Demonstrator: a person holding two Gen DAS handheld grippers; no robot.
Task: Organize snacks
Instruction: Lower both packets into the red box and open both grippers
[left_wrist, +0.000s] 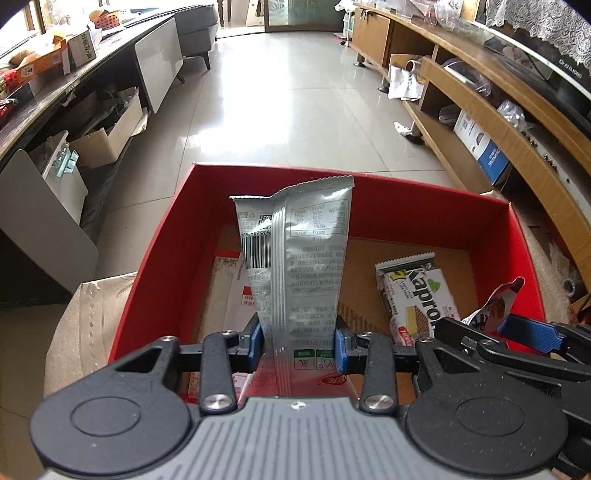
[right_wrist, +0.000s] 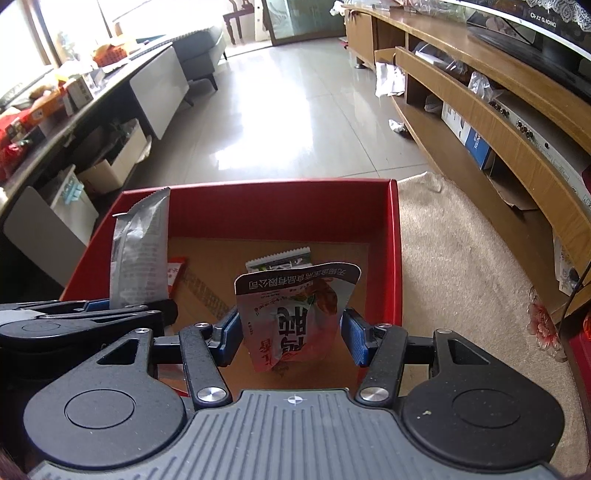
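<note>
My left gripper (left_wrist: 298, 343) is shut on a tall silver snack packet (left_wrist: 306, 258), which stands upright over the left half of an open red box (left_wrist: 406, 210). On the box's cardboard floor lie a white wafer bar (left_wrist: 413, 295) and a white-and-red packet (left_wrist: 236, 288). My right gripper (right_wrist: 291, 332) grips a pink-and-white pouch (right_wrist: 295, 310) over the right half of the red box (right_wrist: 280, 214). The wafer bar (right_wrist: 280, 260) peeks out behind the pouch. Beside it on the left are the left gripper (right_wrist: 122, 308) and the silver packet (right_wrist: 140, 254).
The box rests on a beige rug (right_wrist: 461, 277) and a sheet of cardboard (left_wrist: 92, 314). A wooden shelf unit (right_wrist: 480, 122) runs along the right. A dark long table (left_wrist: 44, 92) with boxes and snacks lines the left. Tiled floor (left_wrist: 295, 92) lies beyond.
</note>
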